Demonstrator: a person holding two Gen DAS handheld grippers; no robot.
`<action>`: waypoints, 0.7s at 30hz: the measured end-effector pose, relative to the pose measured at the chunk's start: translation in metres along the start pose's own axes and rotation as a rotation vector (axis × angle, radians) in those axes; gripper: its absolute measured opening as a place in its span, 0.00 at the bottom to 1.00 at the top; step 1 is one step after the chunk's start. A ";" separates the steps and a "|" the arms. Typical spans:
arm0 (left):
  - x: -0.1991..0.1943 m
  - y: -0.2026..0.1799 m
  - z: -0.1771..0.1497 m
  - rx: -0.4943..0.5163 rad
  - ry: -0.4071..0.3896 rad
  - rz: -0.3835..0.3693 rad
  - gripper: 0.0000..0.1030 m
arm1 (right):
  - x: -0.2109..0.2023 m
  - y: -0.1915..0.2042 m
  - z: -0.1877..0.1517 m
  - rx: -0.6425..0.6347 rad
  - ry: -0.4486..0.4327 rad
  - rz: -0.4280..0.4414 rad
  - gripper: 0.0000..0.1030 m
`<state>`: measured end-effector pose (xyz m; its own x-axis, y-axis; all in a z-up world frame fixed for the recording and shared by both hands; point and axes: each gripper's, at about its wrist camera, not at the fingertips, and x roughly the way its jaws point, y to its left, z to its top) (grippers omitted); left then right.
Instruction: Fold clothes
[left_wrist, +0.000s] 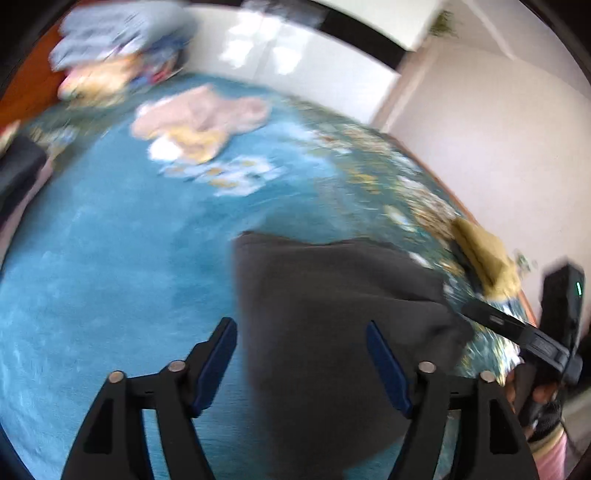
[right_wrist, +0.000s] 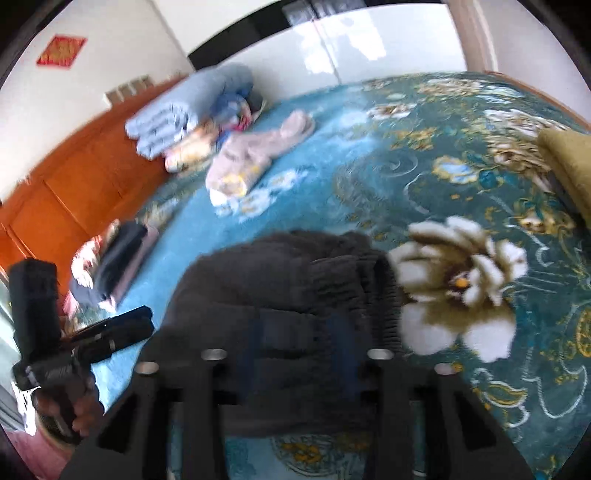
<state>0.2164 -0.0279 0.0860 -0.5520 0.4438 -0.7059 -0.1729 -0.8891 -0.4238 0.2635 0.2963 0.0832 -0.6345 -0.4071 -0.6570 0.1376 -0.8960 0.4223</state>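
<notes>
Blur smeared both views, yet the main thing read clearly: a dark grey garment (left_wrist: 332, 325) lay bunched on a teal floral bedspread (left_wrist: 110, 277), and everything else is placed from it.

The left claw (left_wrist: 301, 363) stood with its blue-padded fingers (left_wrist: 218, 363) spread wide, one on each side of the garment's near left edge, with cloth passing between them; contact with the pads could not be told. In the right wrist view that same claw (right_wrist: 142, 323) appeared to the left of the garment (right_wrist: 288, 295), gripped by a hand (right_wrist: 74, 410).

The right claw (right_wrist: 297, 354) was sunk into the garment's near folds. Its fingers showed only as dim blue shapes behind dark cloth, so whether it was pinching the fabric or spread could not be told. From the left wrist view, the right claw's (left_wrist: 469, 308) black finger met the garment's right corner, held by a gloved hand (left_wrist: 535, 398).

Beyond the garment, toward the far side of the bedspread (right_wrist: 461, 166), lay a pinkish garment (left_wrist: 199, 118) with yellow and white patches. Farther back sat a pile of light blue folded cloth (right_wrist: 184, 107) against an orange wooden headboard (right_wrist: 74, 177). Right of the dark garment, an olive-yellow folded piece (left_wrist: 487, 254) lay at the bed's edge. Left of it, a small stack of dark clothes (right_wrist: 118, 258) rested near the headboard.
</notes>
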 end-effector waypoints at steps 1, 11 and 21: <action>0.007 0.012 0.000 -0.057 0.030 -0.011 0.79 | 0.000 -0.010 -0.002 0.045 0.001 -0.001 0.78; 0.051 0.044 0.000 -0.297 0.162 -0.243 0.82 | 0.036 -0.072 -0.021 0.409 0.072 0.220 0.79; 0.053 0.028 0.013 -0.246 0.154 -0.291 0.71 | 0.054 -0.058 -0.004 0.394 0.095 0.227 0.78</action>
<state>0.1713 -0.0306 0.0441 -0.3771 0.7011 -0.6051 -0.0934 -0.6788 -0.7283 0.2244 0.3259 0.0207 -0.5471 -0.6157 -0.5671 -0.0461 -0.6543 0.7548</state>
